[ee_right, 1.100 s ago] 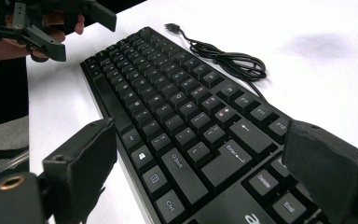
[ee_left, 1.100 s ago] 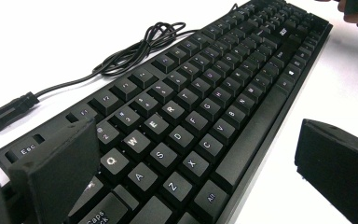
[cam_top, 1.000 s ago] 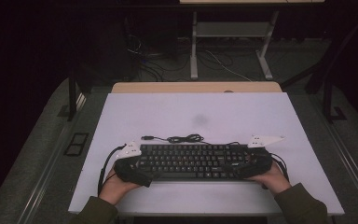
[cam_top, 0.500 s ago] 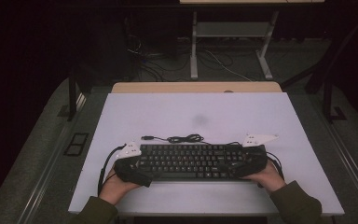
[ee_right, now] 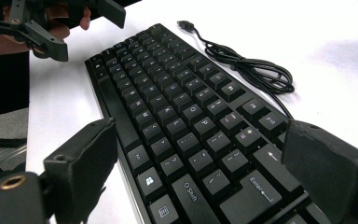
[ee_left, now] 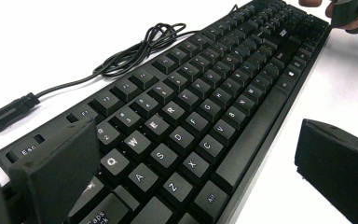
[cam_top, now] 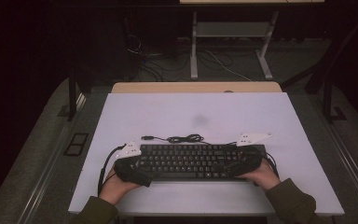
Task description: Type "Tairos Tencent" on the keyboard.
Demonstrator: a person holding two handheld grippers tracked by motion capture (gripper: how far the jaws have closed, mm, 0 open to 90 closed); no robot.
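The table (cam_top: 279,121) is seen from high above and far off, looking forward and down. The keyboard (ee_left: 205,107) is seen from very close and low at its Esc end in the left gripper view, and from its Enter end in the right gripper view. The keyboard and its cable (ee_right: 247,60) are shared by all three views.

White table (cam_top: 168,112); wooden desk (cam_top: 168,87) behind.
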